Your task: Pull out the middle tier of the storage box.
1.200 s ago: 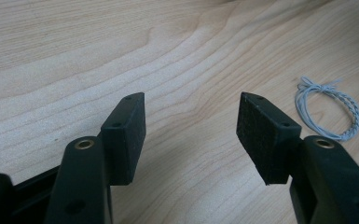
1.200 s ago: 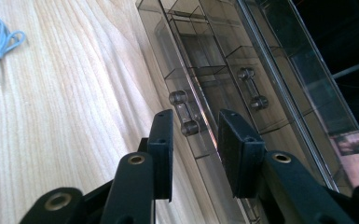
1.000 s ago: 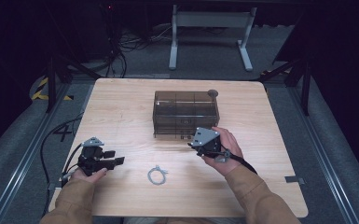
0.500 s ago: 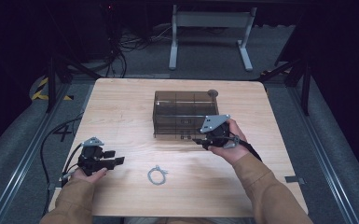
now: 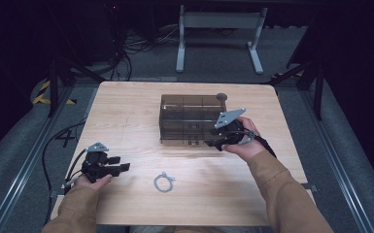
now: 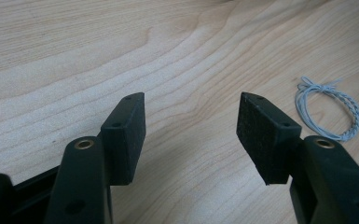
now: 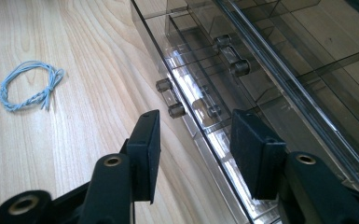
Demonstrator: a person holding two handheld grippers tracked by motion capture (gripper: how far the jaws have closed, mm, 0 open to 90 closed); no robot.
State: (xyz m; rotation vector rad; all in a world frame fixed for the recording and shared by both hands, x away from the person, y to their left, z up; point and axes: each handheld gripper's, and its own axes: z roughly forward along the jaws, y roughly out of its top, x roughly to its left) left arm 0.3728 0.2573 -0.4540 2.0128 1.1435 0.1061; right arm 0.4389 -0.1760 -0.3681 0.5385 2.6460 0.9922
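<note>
Pale wood grain runs across the tabletop (image 5: 126, 111), which carries three items.

Nearest the person, the left claw (image 5: 121, 168) rests by the near left corner. Its jaws stand wide apart with nothing between them, and it lies where it lay a second ago.

Just right of it, near the middle of the near edge, lies a small loop of grey wire (image 5: 163, 182), twisted at one point. It is untouched and lies in the same place as before.

Farther in, the right claw (image 5: 215, 143) has shifted over the last second from the near right corner of the box toward the lower front face. Its jaws have just been opening and now stand wide and empty. The right gripper view shows the pads (image 7: 144, 149) just short of the smoked drawer fronts, with the small drawer handle (image 7: 170, 98) ahead and slightly left of the gap.

Judgement: the step in hand is a grasp on a drawer handle of the box (image 5: 189, 109); the widened jaws suit that approach, but no contact is made yet.

Obstructions: none lies between claw and handle. The second handle (image 7: 231, 53) above it sits close, so the wrong drawer could be taken.

Beyond the far edge stand a grey frame and floor cables, well apart.
</note>
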